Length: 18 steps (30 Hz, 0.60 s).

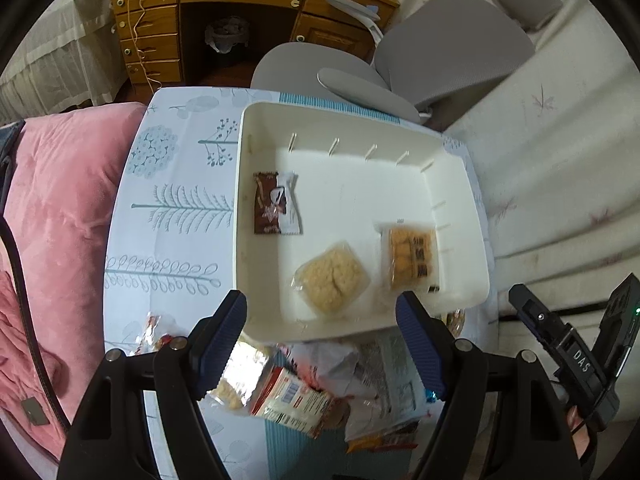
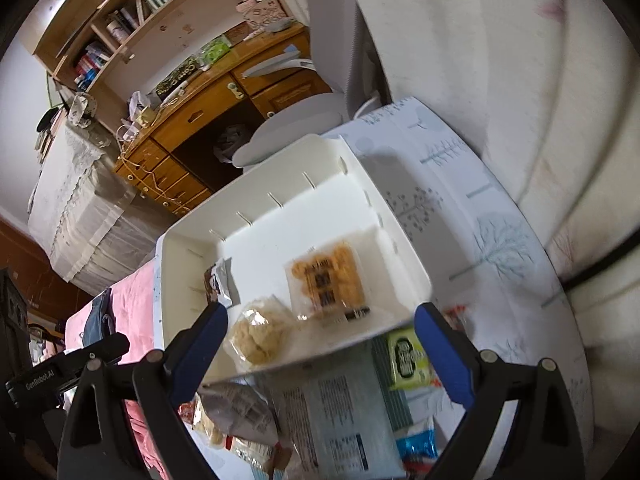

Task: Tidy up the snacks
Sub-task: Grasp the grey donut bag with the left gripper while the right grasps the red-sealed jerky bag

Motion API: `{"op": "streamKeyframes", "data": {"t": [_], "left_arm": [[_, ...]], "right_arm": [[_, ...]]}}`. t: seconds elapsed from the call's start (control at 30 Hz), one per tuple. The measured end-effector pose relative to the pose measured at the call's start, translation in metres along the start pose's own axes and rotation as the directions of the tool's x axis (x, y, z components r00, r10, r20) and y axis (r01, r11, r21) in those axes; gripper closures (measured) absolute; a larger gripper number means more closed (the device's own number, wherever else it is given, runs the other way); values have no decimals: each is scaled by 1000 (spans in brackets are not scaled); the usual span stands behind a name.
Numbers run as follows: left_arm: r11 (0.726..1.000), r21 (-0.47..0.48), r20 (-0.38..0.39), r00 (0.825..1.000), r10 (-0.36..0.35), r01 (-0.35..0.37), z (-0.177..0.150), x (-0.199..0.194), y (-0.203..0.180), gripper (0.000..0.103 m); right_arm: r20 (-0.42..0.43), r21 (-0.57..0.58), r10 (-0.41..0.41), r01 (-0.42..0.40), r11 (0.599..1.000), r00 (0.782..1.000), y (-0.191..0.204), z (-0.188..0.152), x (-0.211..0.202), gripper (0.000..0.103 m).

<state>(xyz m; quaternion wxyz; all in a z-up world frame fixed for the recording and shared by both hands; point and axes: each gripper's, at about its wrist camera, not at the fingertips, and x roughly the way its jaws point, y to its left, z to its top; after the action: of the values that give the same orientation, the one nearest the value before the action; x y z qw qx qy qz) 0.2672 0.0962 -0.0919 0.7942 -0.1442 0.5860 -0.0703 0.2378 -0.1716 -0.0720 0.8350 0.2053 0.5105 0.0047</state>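
**A:** ok so biggest thing first. The worktop (image 1: 168,208) has a pale cloth with blue-grey tree prints and fills the middle of the left wrist view. A pink blanket (image 1: 60,200) lies along its left edge.

**B:** yep, and the white bin (image 1: 456,184) sits on it, centre frame. Shallow, with little slots along its inner walls.

**A:** what's inside?

**B:** three snacks. A brown-and-white pack (image 1: 276,204) lies by the bin's left wall, a clear bag of pale puffed stuff (image 1: 332,276) sits low centre, and a clear pack of golden biscuits (image 1: 412,256) lies just right of that, near the right wall. All three lie flat and apart from each other.

**A:** and the loose pile (image 1: 320,384)?

**B:** still on the worktop, bottom centre, below the bin's near rim. Blurry, mixed wrappers. In the right wrist view there's a green pack (image 2: 408,356) at lower right too.

**A:** claws?

**B:** left claw (image 1: 320,344) is spread, nothing between its blue pads, hanging over the pile and the near rim. Right claw (image 2: 320,352) is spread wide, also empty, over the same rim.
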Motion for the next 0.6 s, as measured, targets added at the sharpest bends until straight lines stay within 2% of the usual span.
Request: {"op": "streamKeyframes", "data": {"t": [0.6], "left_arm": [[989, 145, -148, 989, -18, 39, -68, 23, 7, 27]], "right_arm": [[-34, 211, -87, 92, 973, 996, -44, -107, -30, 8]]}}
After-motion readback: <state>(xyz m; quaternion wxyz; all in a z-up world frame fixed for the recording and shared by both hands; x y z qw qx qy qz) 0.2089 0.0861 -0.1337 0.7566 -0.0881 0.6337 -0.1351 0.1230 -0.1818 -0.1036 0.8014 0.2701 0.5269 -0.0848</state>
